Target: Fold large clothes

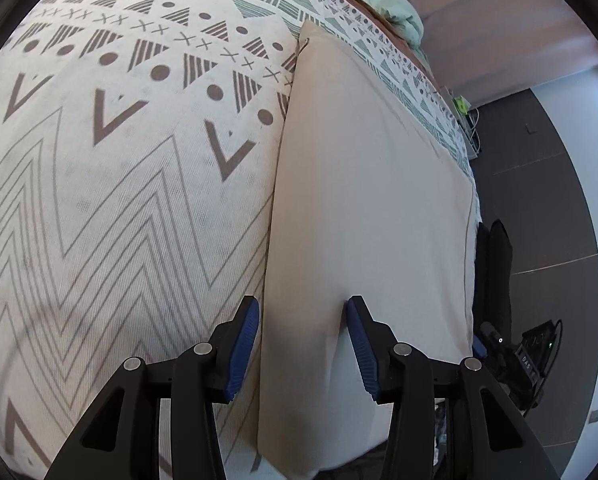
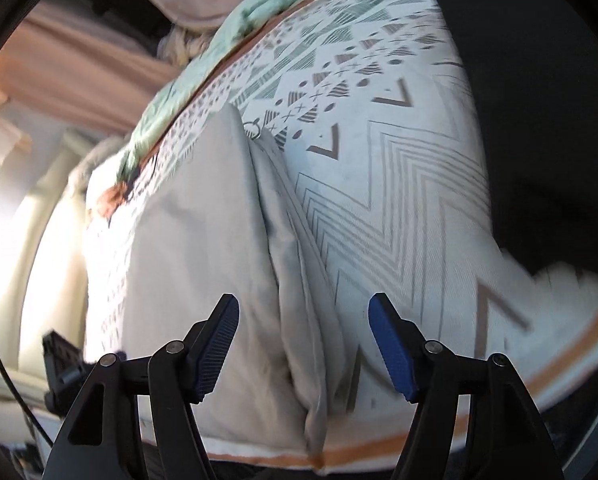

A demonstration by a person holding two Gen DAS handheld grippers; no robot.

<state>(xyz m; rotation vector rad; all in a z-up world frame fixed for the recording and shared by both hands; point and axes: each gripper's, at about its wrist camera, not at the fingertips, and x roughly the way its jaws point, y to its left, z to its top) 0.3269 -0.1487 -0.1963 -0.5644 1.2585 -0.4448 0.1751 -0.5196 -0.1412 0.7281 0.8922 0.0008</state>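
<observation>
Left wrist view. The patterned bedspread [image 1: 119, 184] fills the left and centre of the frame: grey chevron lines in the lower left, brown V marks through the middle, rows of striped triangles, dots and crosses toward the upper left, green-striped triangles along the top. The beige garment [image 1: 363, 200] lies flat on it as a long folded panel, running from the bottom centre up to a corner at upper centre; its straight left edge crosses the chevron area. The left gripper [image 1: 301, 312] enters from the bottom edge. Its jaws stand apart: the left blue pad [image 1: 245, 344] is over the bedspread just beside the garment's left edge, and the right pad is on the beige cloth. The garment's edge lies between the pads, but they are not pressed together on it, so the gripper is released. At upper right lies a pale green blanket [image 1: 395, 8]; at right, dark floor [image 1: 547, 184]. A black device [image 1: 531, 356] shows at lower right.

Right wrist view (motion-blurred). A bright wall area occupies the far left. The beige garment [image 2: 203, 240] covers the centre left, with a raised lengthwise fold [image 2: 295, 280] running from the bottom centre upward. The right gripper [image 2: 304, 312] is released, jaws wide, straddling that fold without contact. The bedspread [image 2: 399, 184] continues to the right; a dark shape [image 2: 539, 120] fills the right edge.
</observation>
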